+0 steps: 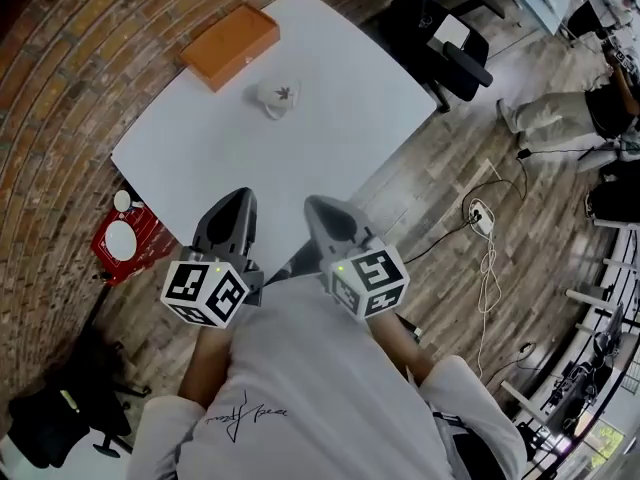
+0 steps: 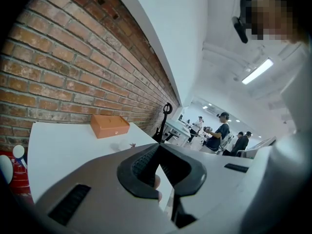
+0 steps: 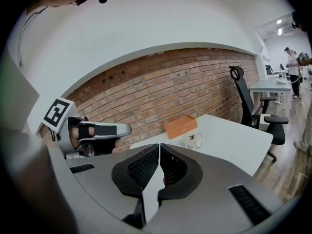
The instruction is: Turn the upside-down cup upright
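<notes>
A white cup (image 1: pixel 277 96) with a brown leaf print rests on the far part of the white table (image 1: pixel 340 118), just in front of an orange box (image 1: pixel 230 43). In the right gripper view the cup (image 3: pixel 196 140) is small and shows a round rim toward the camera. How it stands is hard to tell. My left gripper (image 1: pixel 238 204) and right gripper (image 1: pixel 320 210) hover side by side over the table's near edge, close to the person's body and far from the cup. Both are shut with nothing between them; their tips meet in the left gripper view (image 2: pixel 158 146) and the right gripper view (image 3: pixel 159 145).
A brick wall runs along the table's far side. A red object (image 1: pixel 125 236) lies on the floor at the left. A black office chair (image 1: pixel 440 28) stands past the table's right corner, with cables (image 1: pixel 485 223) on the wooden floor and a person (image 1: pixel 560 118) further right.
</notes>
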The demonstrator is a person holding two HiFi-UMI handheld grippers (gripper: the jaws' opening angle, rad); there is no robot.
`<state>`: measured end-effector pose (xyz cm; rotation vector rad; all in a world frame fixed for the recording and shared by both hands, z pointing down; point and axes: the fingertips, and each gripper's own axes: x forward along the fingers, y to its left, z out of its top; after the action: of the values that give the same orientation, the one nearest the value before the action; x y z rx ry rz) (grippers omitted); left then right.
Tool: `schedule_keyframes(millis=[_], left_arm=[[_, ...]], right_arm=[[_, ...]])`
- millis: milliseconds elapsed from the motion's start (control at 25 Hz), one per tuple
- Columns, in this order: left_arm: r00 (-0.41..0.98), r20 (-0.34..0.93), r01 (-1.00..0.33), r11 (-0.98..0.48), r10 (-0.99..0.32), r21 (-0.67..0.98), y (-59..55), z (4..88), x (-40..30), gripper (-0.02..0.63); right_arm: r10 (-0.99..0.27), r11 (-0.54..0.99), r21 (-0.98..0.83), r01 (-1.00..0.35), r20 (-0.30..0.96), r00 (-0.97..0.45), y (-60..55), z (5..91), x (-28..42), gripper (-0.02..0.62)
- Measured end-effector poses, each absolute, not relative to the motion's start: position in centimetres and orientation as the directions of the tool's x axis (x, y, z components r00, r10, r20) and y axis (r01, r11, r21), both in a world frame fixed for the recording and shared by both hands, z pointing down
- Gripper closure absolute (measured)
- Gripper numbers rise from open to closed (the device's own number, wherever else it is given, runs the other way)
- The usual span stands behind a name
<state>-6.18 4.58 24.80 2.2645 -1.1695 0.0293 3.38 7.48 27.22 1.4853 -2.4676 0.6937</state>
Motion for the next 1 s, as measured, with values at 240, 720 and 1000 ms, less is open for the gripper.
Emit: schedule_keyframes(millis=[240, 720, 1000], left_arm=[[0.549, 0.301, -0.801, -0.389, -0.78, 0.455, 1.7, 25.3, -5.9, 0.598], [0.501, 0.32, -0.827, -0.337, -0.804, 0.449, -2.3, 27.2, -5.1, 0.598], [0.495, 0.348, -0.834, -0.324, -0.796, 0.446, -4.8, 28.9, -4.7, 0.598]], right_arm=[[-0.746, 0.443, -0.34, -0.829, 0.372, -0.552, 3.9, 28.2, 3.8, 0.573], [-0.764, 0.403, -0.356, -0.843, 0.376, -0.524, -1.8, 30.5, 6.0, 0.572], [-0.717, 0.431, -0.377, -0.82, 0.408, -0.565, -3.5, 32.2, 6.3, 0.572]])
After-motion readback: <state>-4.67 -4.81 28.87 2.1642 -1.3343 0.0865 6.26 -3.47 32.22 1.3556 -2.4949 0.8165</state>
